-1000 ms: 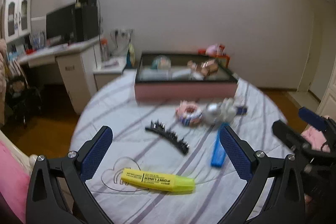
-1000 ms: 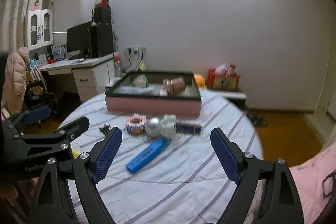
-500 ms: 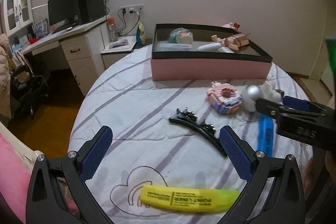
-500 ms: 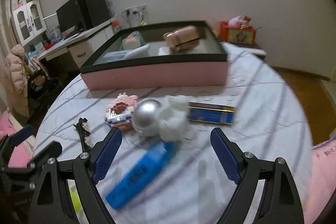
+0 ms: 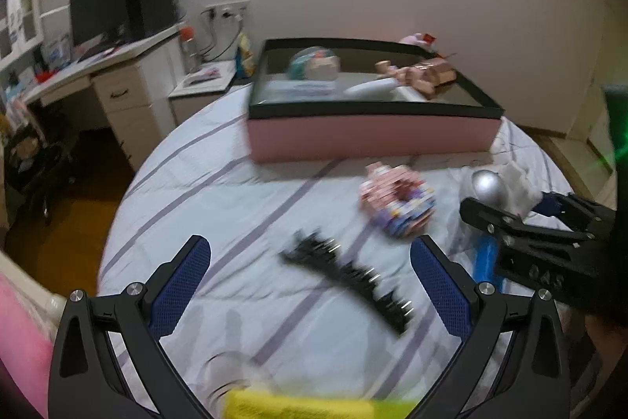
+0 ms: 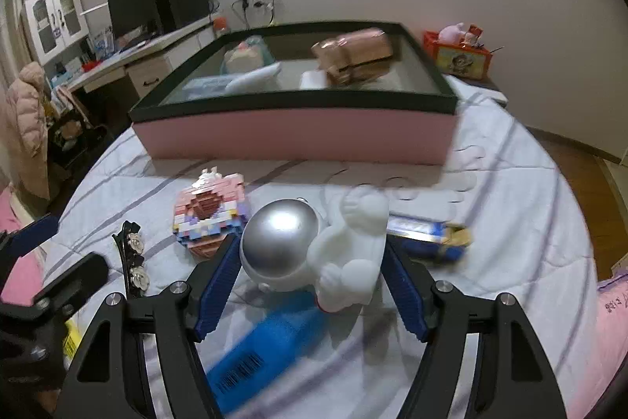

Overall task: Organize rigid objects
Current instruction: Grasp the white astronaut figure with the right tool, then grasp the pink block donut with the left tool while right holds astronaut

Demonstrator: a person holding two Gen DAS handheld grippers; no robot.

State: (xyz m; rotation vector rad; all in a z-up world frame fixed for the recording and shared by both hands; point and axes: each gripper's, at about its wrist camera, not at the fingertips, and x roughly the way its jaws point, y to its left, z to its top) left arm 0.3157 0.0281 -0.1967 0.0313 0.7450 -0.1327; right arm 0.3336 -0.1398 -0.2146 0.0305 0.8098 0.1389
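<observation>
On the left, the left gripper hangs spread wide and empty over the black hair clip, with a yellow marker lying just below it. Further right, the brick toy, the astronaut, the blue marker and a blue packet lie loose on the bed in front of the pink box, which already holds a few things. The right gripper brackets the astronaut with its fingers near both sides, though I cannot tell whether they grip it, so most of the sorting appears left to do.
</observation>
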